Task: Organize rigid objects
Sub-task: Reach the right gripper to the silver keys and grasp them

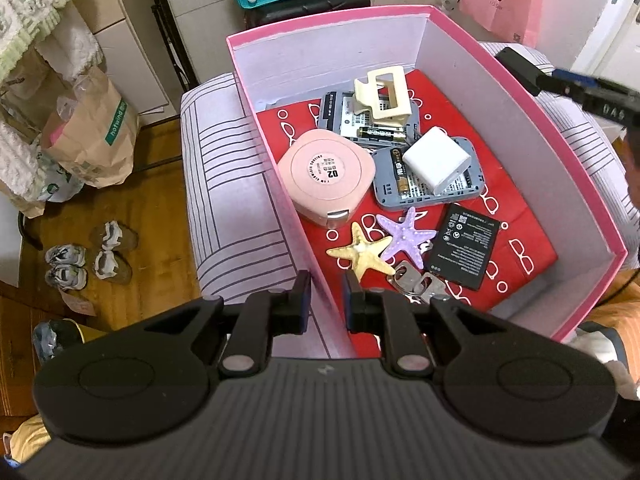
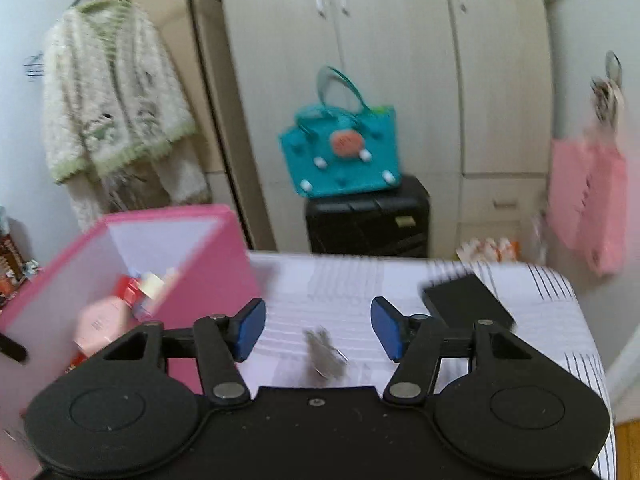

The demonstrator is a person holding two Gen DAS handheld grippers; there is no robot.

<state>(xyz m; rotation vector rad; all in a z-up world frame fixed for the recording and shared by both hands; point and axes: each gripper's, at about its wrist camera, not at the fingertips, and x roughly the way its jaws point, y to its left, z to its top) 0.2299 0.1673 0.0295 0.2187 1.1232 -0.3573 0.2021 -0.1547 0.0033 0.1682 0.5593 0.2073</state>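
Here the choice falls to the right gripper point(image 2: 318, 328): its jaws stand released, with nothing between the blue pads. Right under that gap, at about 6 o'clock from the midpoint and close in, a small grey metal piece point(image 2: 326, 354) lies on the striped cover point(image 2: 360, 280). It is too blurred to name; it may be a bunch of keys. Its long axis seems to run from about 11 o'clock to 5 o'clock, nearly along the line the fingers point. A closing pinch would therefore take it across its narrow side, provided the gripper drops and draws back a little first. A black flat slab point(image 2: 468, 306) waits at about 2 o'clock, just beyond the right finger, with its long side running from 11 to 5 as well.

The pink box point(image 1: 500, 128), where the sorted things lie, sits at 9 to 10 o'clock from the right gripper. In the left wrist view, the left gripper point(image 1: 326, 300) is clenched narrowly astride the box's near wall and appears to steady it. That hand is occupied, so I judge the right the free one and the nearer to the loose pieces.
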